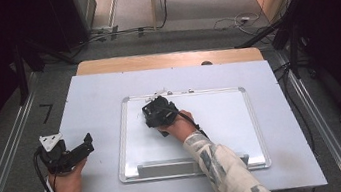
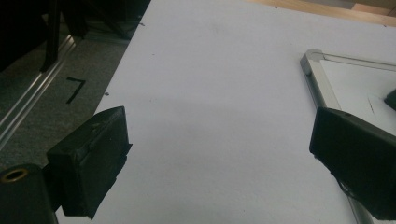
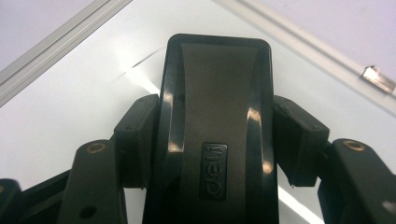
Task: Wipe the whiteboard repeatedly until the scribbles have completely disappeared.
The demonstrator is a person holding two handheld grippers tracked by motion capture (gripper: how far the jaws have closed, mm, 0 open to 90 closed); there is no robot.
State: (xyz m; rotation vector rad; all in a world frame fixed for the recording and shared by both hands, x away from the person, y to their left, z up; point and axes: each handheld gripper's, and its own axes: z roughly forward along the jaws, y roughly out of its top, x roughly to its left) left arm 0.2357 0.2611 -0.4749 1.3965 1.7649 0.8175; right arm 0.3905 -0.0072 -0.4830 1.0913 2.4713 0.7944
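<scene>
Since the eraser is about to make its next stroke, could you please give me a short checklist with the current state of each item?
1. Right gripper shut on the eraser: ok.
2. Eraser over the whiteboard, inside its frame: ok.
3. Eraser pad touching the board surface: cannot tell.
4. Left gripper open and holding nothing: ok.
5. Left gripper off the whiteboard, over the table: ok.

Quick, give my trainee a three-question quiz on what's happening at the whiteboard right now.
1. True or false: the right gripper is shut on the black eraser.
2. How do the left gripper's jaws stand: A) wide apart, nothing between them, B) clamped on a marker?
3. On what does the eraser rest?

Key: 1 true. 2 A. 3 the whiteboard, near its top left corner.
</scene>
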